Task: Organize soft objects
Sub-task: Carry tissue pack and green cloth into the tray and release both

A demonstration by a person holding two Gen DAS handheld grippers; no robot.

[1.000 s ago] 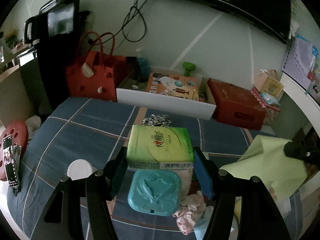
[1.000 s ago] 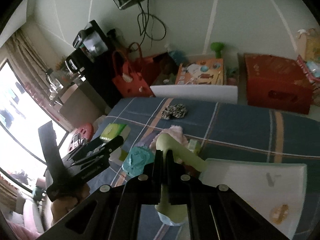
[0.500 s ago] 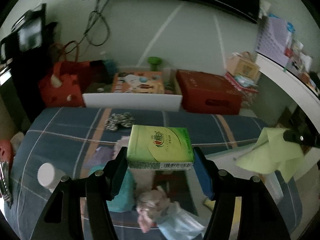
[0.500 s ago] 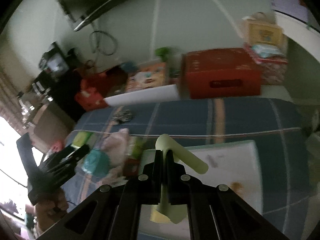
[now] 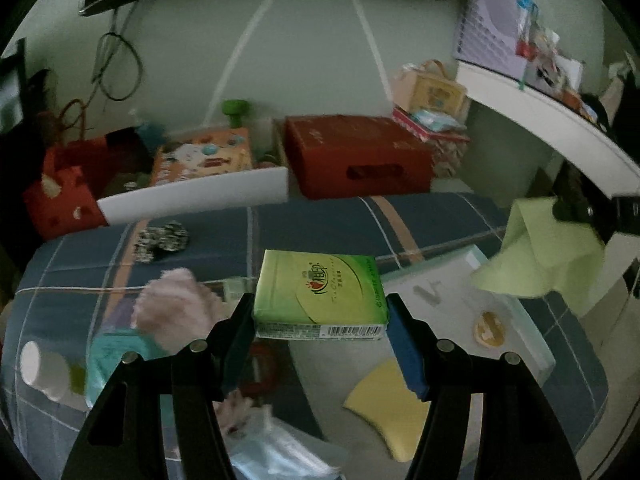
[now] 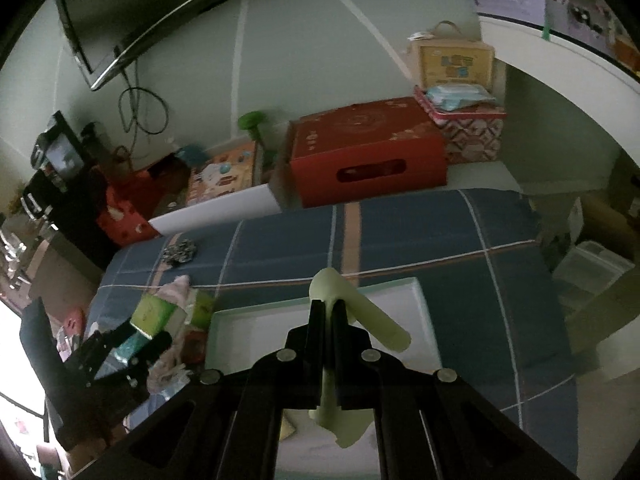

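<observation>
Left hand-held gripper (image 5: 320,316) clamped on green tissue pack (image 5: 320,294) – pack held off bed, above clutter at white tray's (image 5: 532,344) left edge. Right hand-held gripper (image 6: 327,312) pinched tight on pale green cloth (image 6: 360,320), cloth draped over tray. Tray lies on blue plaid bedspread (image 6: 400,232). Pink soft item (image 5: 172,308) and teal item (image 5: 108,356) on bed left of pack – blurred.

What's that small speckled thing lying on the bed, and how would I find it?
Start at the blue checked bedspread, then look to its far edge, just before the white board. There lies a small black-and-white speckled scrunchie, alone on bare cover, apart from the pink and teal pile nearer us.
</observation>
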